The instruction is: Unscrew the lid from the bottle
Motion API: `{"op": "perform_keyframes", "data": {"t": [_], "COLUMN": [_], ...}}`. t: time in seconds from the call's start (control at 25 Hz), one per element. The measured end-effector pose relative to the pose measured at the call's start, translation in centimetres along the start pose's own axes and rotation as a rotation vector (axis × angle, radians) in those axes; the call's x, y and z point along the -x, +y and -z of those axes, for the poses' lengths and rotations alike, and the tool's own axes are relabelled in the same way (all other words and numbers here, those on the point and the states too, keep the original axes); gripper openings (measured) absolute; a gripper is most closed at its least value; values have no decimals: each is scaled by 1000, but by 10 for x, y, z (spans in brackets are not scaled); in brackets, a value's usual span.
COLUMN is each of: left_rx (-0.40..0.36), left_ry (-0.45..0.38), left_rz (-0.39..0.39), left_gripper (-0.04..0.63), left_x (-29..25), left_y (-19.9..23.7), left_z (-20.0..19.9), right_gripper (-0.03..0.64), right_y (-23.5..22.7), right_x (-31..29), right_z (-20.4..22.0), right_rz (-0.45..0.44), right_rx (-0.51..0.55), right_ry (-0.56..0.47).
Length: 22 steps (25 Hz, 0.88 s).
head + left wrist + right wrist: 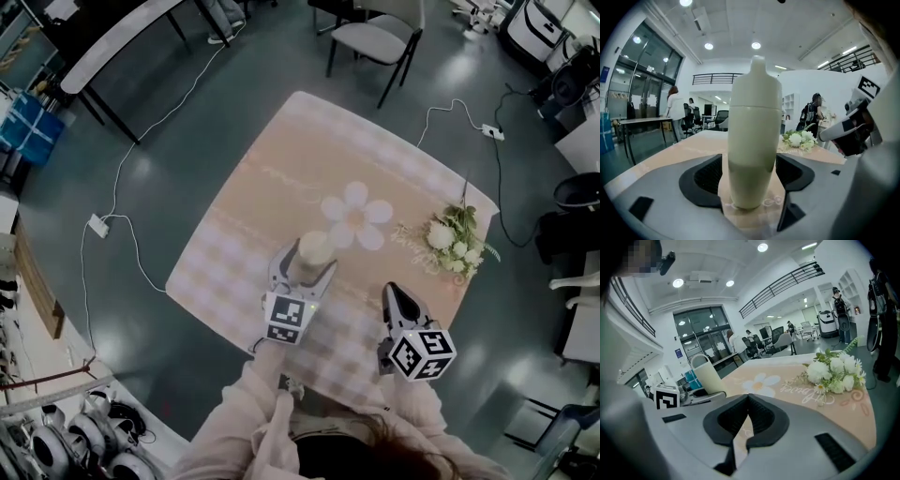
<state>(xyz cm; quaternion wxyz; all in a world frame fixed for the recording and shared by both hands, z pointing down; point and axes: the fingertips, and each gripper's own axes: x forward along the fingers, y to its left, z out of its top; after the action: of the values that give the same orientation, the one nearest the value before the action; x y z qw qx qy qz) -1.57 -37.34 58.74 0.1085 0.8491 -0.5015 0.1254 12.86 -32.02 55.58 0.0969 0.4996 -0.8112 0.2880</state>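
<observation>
Left gripper view: bottle stands between spread left tongs, seemingly untouched.

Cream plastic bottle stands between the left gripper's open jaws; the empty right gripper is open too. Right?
The right gripper is shut, jaws together, as the right gripper view shows. It is empty, and the cream plastic bottle does stand between the left gripper's open jaws.

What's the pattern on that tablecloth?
Peach tablecloth with pale checked ends and a white daisy in the middle; clearest in the head view.
</observation>
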Motion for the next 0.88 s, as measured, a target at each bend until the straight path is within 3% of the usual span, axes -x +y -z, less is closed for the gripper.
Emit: {"op": "perform_keyframes", "data": {"t": [0.48, 0.88], "left_rx": [-76, -83], "left_ry": [-4, 76], "left_rz": [-35, 43], "left_gripper": [314, 314], "left_x": [-31, -7], "left_y": [-1, -21], "left_z": [-5, -1], "right_gripper": [12, 12], "right_y": [-26, -12], "right_x": [-13, 4], "right_z": [4, 1], "right_rz": [-17, -5], "right_rx": [-80, -36], "right_ry": [5, -26]}}
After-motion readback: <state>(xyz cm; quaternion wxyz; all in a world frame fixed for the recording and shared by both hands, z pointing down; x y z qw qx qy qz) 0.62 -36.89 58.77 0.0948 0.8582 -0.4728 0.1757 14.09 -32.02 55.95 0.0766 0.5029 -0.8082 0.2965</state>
